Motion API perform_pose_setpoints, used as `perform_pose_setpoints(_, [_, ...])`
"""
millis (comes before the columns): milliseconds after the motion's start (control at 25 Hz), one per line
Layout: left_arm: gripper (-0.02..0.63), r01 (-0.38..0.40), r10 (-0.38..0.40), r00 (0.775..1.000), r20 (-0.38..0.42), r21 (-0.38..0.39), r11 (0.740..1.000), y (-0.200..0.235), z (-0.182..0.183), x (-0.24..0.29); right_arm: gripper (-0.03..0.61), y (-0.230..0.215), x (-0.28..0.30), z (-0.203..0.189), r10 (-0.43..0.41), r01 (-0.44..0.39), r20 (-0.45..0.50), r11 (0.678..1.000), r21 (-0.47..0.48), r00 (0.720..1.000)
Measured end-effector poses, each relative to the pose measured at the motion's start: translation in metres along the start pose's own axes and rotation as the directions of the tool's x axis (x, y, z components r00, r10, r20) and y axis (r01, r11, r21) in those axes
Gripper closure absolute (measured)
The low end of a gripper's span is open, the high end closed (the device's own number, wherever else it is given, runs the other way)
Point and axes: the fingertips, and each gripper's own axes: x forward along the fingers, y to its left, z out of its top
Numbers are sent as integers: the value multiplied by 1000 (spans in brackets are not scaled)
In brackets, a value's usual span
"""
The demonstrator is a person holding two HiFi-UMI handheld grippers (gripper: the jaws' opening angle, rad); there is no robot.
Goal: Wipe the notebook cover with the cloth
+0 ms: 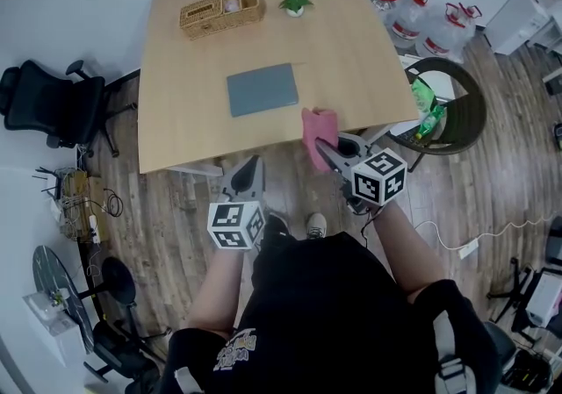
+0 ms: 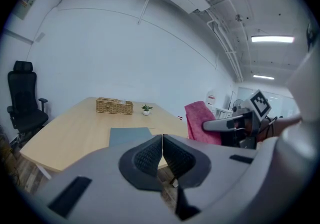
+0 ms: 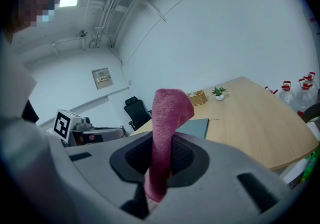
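Observation:
A grey-blue notebook [image 1: 262,89] lies flat near the middle of the wooden table [image 1: 184,133]; it also shows in the left gripper view as the notebook [image 2: 129,135] and in the right gripper view as the notebook [image 3: 197,128]. My right gripper [image 1: 322,149] hovers at the table's near edge, shut on a pink cloth [image 1: 317,134] that stands up between its jaws, cloth [image 3: 165,133]. My left gripper [image 1: 249,166] is off the table's near edge, shut and empty, left gripper [image 2: 162,144]. Both are short of the notebook.
A wicker basket [image 1: 221,13] and a small potted plant [image 1: 296,3] stand at the table's far side. A black office chair [image 1: 48,107] is to the left, water jugs [image 1: 420,19] and a round bin [image 1: 443,107] to the right. The person's shoes [image 1: 316,225] are on the floor below.

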Motion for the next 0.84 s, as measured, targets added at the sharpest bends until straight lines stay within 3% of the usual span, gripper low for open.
perform_pose_setpoints(840, [607, -8, 8, 1000, 30, 12, 1000, -15, 1, -18, 517, 14, -17, -4, 13, -13, 7, 1000, -23, 1000])
